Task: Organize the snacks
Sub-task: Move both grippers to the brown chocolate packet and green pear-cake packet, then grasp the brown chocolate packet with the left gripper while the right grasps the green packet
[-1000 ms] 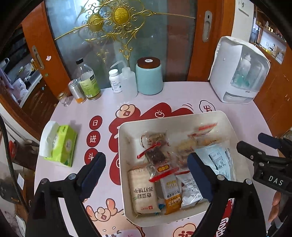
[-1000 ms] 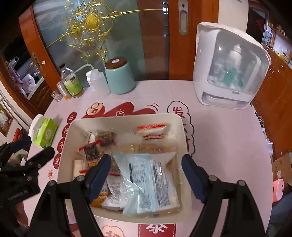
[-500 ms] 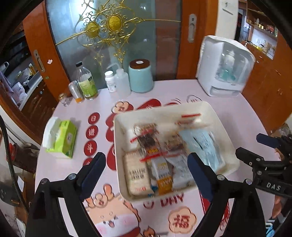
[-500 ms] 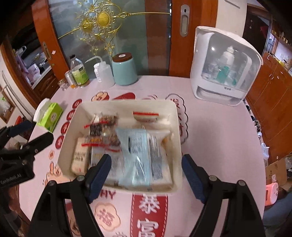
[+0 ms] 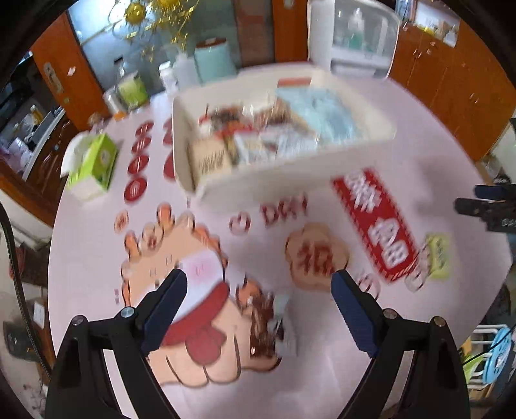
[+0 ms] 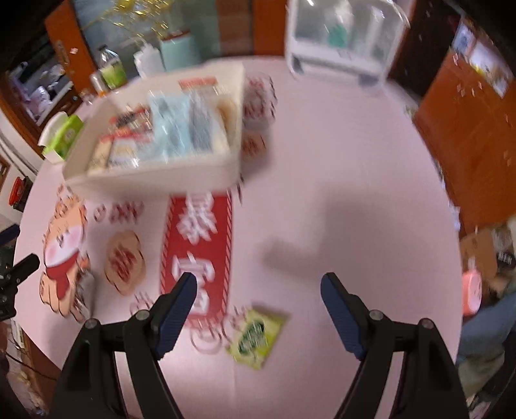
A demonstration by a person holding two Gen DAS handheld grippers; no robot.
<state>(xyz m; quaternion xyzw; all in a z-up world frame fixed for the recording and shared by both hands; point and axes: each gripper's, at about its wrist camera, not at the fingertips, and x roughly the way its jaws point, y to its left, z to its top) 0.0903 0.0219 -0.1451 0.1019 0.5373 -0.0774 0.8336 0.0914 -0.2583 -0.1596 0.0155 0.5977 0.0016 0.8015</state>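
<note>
This looks like a home, most likely a dining corner beside a kitchen, though both views are blurred. A round tabletop (image 6: pixel 338 180) wears a pink cloth printed with red festive characters and a cartoon figure. Along its far edge stand a green-labelled bottle (image 6: pixel 111 69), a white squeeze bottle (image 6: pixel 146 61), a pale teal canister (image 5: pixel 214 59) and a white countertop appliance with a clear front (image 6: pixel 345 38). A green tissue pack (image 5: pixel 92 167) lies near the left edge. Behind the table are orange wooden cabinets (image 6: pixel 467 138) and a glass door with gold ornament (image 5: pixel 151 19).
</note>
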